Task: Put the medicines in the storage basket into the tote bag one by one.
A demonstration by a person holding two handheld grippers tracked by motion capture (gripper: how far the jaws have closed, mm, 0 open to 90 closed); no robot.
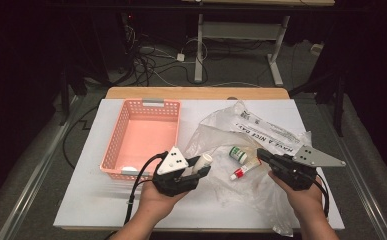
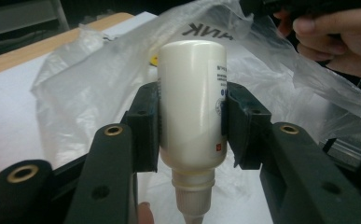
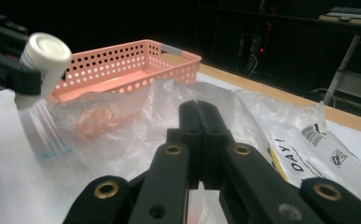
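A white bottle (image 2: 192, 112) is clamped in the left tongs (image 2: 192, 126) beside the basket (image 1: 146, 107); the right tongs (image 3: 200, 140) are pressed shut on the bag (image 1: 261, 125).

Your left gripper (image 1: 201, 172) sits at the near edge of the table (image 1: 81, 200), just right of the basket's (image 1: 143, 135) near right corner, with a bottle (image 1: 204, 161) between its jaws. The basket lies on the table's left half. Right of it lies a plastic bag (image 1: 246, 130), spread toward the far right. On the bag, between your two grippers, lie a small jar (image 1: 239, 154) and, just nearer you, a tube (image 1: 245, 169). Your right gripper (image 1: 262, 155) rests at the bag's near right part.
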